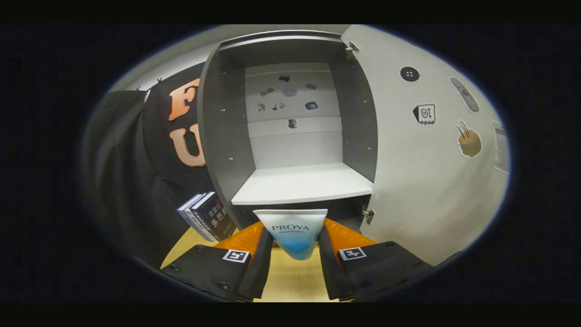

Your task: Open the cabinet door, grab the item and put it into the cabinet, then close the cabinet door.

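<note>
Tube sits pinched in the claw, both fingers pressing its sides just below the flat crimped end, which points toward the cabinet. It looks light and soft-walled, likely slick plastic, so a hold near the stiffer crimp should keep it from squirming. Beneath lies the counter. Just ahead, the door stands swung wide, a bare shelf waiting; books lean beside the cabinet.
</note>
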The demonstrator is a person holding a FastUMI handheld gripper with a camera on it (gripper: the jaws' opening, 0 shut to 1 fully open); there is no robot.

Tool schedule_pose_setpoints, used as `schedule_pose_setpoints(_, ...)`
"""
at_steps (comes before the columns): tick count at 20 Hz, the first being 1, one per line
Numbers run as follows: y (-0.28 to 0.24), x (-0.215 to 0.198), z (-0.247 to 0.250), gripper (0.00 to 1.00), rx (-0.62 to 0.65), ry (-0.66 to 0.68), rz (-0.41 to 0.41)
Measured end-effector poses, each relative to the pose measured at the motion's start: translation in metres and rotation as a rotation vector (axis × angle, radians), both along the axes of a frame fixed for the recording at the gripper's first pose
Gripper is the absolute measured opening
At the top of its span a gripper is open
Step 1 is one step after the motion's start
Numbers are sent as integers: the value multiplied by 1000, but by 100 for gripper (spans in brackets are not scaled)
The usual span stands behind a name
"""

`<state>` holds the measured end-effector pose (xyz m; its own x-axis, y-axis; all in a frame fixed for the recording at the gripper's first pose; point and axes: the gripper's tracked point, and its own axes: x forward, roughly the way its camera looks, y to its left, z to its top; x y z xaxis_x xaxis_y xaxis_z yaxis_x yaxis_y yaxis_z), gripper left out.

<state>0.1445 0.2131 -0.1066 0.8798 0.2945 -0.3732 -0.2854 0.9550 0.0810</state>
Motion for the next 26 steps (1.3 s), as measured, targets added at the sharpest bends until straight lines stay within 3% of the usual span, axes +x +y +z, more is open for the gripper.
schedule_pose_setpoints(10, 15, 41, 34, 57, 49, -85, 17)
schedule_pose_setpoints(16, 18, 100, 47, 57, 43, -90, 15)
schedule_pose_setpoints(26, 32, 191, -7, 58, 7, -4, 17)
